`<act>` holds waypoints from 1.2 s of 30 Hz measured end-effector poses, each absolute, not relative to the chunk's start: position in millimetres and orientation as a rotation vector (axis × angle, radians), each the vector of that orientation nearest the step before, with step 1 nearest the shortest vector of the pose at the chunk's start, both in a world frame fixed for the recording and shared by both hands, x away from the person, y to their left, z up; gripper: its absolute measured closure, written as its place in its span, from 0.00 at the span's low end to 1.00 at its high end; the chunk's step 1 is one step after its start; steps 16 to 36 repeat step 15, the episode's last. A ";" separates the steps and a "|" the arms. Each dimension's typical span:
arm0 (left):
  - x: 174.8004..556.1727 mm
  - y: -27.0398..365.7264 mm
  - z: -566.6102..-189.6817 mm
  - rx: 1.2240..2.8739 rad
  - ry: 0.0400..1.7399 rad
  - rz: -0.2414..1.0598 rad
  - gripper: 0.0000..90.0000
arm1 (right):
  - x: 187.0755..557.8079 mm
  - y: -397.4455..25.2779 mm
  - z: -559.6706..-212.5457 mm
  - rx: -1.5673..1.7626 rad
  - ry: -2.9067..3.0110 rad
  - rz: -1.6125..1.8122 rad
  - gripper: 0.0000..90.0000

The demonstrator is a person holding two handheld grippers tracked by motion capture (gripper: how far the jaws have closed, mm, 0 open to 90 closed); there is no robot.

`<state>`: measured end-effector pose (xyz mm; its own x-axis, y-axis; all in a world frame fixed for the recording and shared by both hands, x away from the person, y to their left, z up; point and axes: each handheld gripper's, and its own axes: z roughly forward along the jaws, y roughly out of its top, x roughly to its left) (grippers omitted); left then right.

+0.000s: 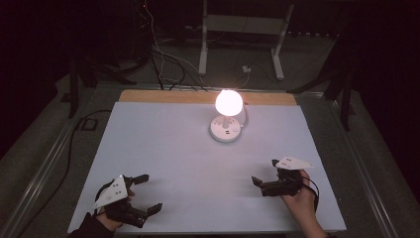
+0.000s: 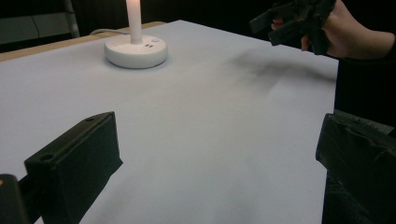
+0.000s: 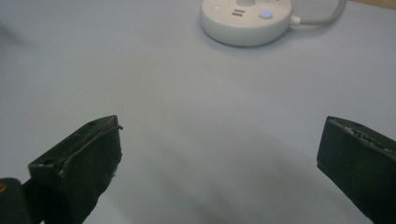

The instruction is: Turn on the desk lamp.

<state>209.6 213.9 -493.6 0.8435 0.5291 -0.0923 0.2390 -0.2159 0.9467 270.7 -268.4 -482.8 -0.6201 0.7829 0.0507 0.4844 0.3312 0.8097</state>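
Observation:
A small white table lamp glows at the back middle of the white table top. Its round base carries sockets and a lit blue button, and a white cable leaves that base. My left gripper rests at the front left, open, with nothing between its jaws. My right gripper is held at the front right, open and empty too. In the left gripper view the lamp base stands far ahead, and the other hand's gripper shows at the top right.
A wooden strip runs along the table's back edge. Behind it lie loose cables and a white desk frame on a dark floor. Metal rails flank the table.

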 end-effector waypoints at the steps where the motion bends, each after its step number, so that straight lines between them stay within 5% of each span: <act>1: 209.6 213.9 -493.6 1.803 0.584 0.296 0.00 | 268.2 -270.6 -484.0 1.130 2.249 1.181 0.00; 36: 209.1 213.5 -493.0 1.807 0.577 0.300 0.00 | 256.0 -294.4 -501.3 1.183 2.212 1.155 0.00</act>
